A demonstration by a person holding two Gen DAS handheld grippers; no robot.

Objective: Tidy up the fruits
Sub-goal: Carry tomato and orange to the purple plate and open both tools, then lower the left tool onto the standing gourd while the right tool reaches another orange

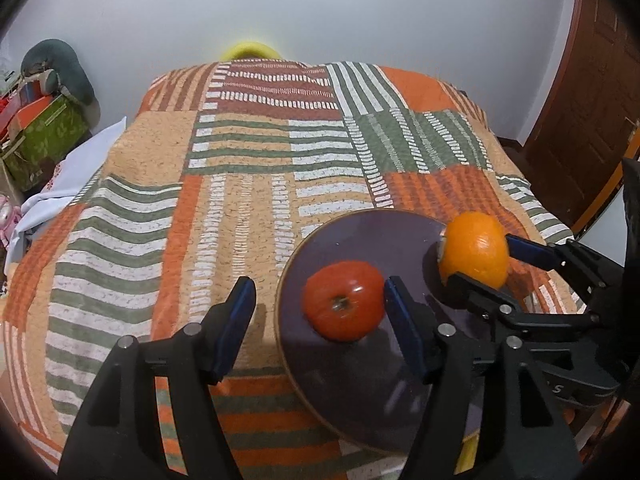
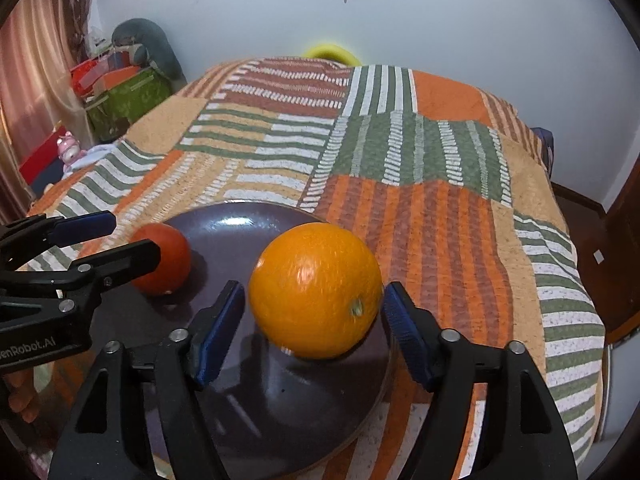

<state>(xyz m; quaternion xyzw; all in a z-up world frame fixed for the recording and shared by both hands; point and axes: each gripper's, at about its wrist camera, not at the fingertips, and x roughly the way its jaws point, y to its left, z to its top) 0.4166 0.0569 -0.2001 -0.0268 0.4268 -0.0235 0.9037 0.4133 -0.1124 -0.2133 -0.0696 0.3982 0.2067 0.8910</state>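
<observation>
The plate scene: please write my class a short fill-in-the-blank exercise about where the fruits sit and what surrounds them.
1. The tomato and the orange both sit on a dark ____.
2. The plate rests on a patchwork ____.
3. The right hand-held gripper has the ____ between its open fingers.

Missing words: plate; blanket; orange

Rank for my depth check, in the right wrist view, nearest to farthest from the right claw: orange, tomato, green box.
1. Orange, between the right claw fingers.
2. Tomato, left on the plate.
3. Green box, far left by the wall.
</observation>
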